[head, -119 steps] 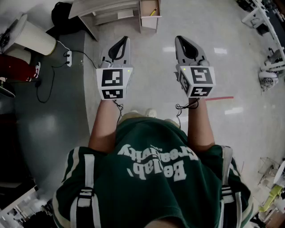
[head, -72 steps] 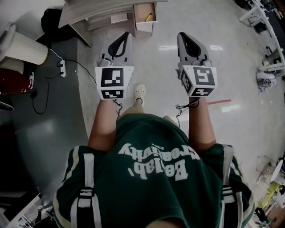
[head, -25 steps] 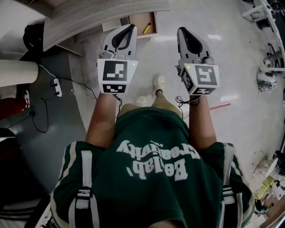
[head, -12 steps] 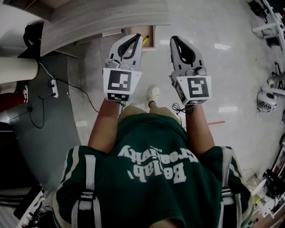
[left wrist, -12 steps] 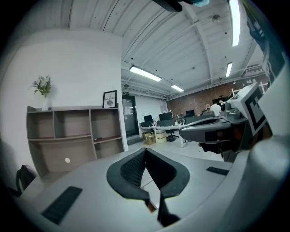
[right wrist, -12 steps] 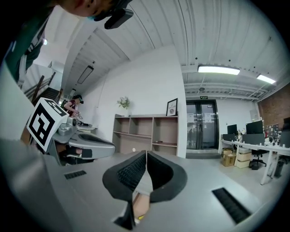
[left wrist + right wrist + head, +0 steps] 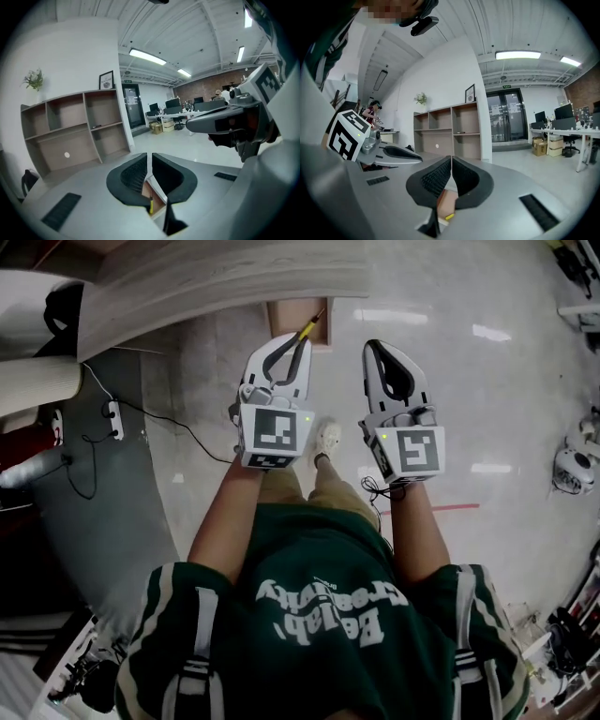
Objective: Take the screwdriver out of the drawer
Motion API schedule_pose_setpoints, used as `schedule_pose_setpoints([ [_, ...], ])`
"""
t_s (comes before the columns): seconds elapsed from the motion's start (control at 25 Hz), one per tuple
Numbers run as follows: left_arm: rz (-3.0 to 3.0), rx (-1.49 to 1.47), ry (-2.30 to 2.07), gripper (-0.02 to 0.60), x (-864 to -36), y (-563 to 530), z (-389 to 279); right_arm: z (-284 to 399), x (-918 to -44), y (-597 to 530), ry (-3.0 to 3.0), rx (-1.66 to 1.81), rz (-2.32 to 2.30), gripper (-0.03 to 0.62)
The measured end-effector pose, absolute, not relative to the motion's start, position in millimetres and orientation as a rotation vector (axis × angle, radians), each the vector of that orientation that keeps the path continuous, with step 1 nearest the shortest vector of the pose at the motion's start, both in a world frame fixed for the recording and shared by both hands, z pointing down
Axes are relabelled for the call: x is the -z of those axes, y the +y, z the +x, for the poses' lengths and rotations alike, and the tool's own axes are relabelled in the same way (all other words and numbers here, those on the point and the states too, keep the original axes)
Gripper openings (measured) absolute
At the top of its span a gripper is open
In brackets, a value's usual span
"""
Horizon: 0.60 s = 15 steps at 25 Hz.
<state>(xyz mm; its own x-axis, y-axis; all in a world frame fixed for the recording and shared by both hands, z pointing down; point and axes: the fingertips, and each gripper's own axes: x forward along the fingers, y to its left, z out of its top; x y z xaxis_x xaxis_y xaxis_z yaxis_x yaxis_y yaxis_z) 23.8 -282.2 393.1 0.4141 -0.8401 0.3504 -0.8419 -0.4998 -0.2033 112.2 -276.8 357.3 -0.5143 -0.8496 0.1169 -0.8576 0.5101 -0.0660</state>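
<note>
Left tool [image 7: 298, 341] and right tool [image 7: 377, 348] are both clenched, empty. The screwdriver [image 7: 310, 326] lies in the open drawer [image 7: 284, 315], one end hidden behind the left tool; the surface [image 7: 216, 282] cuts off the drawer's back.

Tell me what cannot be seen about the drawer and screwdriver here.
- Screwdriver: head view, small, one end behind the left gripper.
- Drawer: head view, back hidden under the desk; both gripper views, mostly behind shut jaws.
- Anything else in it: too small to tell.
</note>
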Motion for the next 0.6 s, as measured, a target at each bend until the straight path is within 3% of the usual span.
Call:
schedule_pose_setpoints([
  [0.04, 2.630, -0.672, -1.553, 0.030, -406.4, -288.0, 23.4, 111.7, -370.1, -281.9, -2.648, -0.215, 1.516, 0.034],
  [0.12, 2.607, -0.701, -1.521, 0.126, -432.4, -298.3, 24.5, 114.4, -391.5, -290.6, -2.599, -0.277, 1.529, 0.034],
  [0.6, 2.540, -0.893, -1.394, 0.138, -568.4, -356.3, 24.3, 121.0, -463.9, -349.2, -2.552, -0.255, 1.635, 0.034],
])
